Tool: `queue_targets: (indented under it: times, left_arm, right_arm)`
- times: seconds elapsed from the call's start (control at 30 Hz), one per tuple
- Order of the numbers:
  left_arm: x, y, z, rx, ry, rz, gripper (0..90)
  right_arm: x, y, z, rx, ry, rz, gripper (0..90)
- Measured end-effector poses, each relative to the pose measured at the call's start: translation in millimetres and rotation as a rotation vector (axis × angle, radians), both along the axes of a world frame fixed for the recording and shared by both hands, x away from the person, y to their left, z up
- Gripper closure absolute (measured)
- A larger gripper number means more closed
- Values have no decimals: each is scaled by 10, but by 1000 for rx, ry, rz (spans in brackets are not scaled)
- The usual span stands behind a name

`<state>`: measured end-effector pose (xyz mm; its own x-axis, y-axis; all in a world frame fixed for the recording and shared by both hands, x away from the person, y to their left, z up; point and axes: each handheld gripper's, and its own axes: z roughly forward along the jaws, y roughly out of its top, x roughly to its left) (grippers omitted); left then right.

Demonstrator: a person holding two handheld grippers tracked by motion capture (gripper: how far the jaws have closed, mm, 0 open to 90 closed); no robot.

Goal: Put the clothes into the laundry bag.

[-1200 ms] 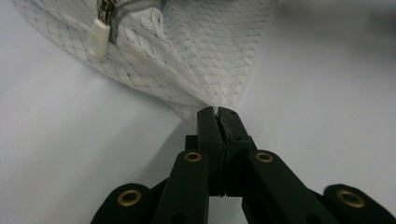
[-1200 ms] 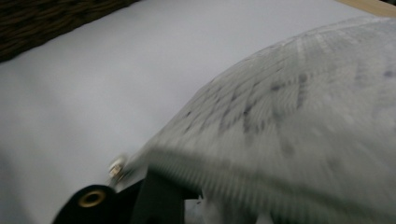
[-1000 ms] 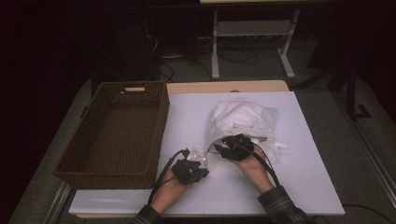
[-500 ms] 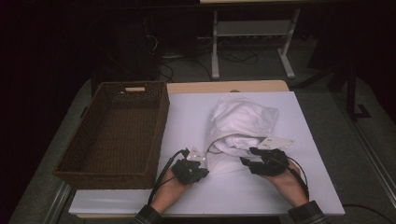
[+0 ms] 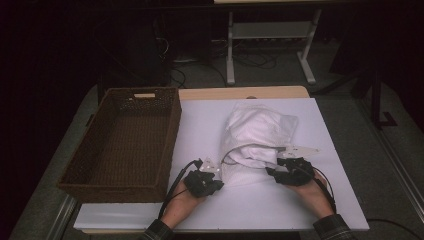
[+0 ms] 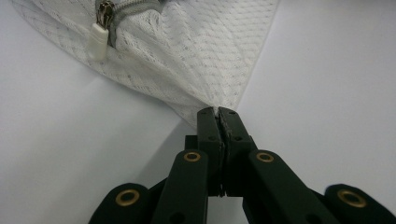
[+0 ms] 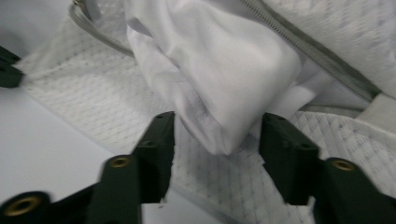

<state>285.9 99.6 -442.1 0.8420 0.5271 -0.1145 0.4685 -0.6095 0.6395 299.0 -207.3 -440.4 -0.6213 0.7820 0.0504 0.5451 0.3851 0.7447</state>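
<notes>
A white mesh zip bag [image 5: 260, 132] stuffed with white cloth lies mid-table on the white board [image 5: 280, 210]. My left gripper [image 5: 214, 169] is at the bag's near left corner, shut on the mesh corner [image 6: 219, 100]. The zipper pull [image 6: 99, 39] lies just beyond it. My right gripper [image 5: 280, 160] sits at the bag's near right side, by the open zipper [image 7: 308, 49]. Its jaws have just been closing and stand apart on either side of a fold of the white cloth [image 7: 224, 70] that sticks out of the bag. The pads do not visibly press on the fold.
A deep brown wicker basket [image 5: 170, 135] stands to the left of the board, close to my left hand. A table leg frame and cables [image 5: 270, 45] lie on the dark floor beyond the table's far edge. Bare board runs along the front and right.
My right gripper has moved rightward from beside the left gripper to the bag's near right side. The bag's near edge is now stretched wider. The left gripper has stayed put.
</notes>
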Motion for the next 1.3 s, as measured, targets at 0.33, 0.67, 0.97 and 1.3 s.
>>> queue_targets:
  times: [0.33, 0.67, 0.97, 1.3]
  left_arm:
    - [-1, -1, 0, -1, -1, 1, 886]
    - [7, 3, 2, 3, 0, -4, 887]
    - [7, 3, 2, 2, 2, -7, 888]
    - [5, -6, 6, 7, -2, -11, 890]
  right_arm:
    - [41, 129, 93, 38, -37, 12, 860]
    - [198, 400, 193, 60, -63, 17, 858]
    - [345, 567, 157, 50, -64, -5, 859]
    - [475, 759, 112, 1, -59, -26, 858]
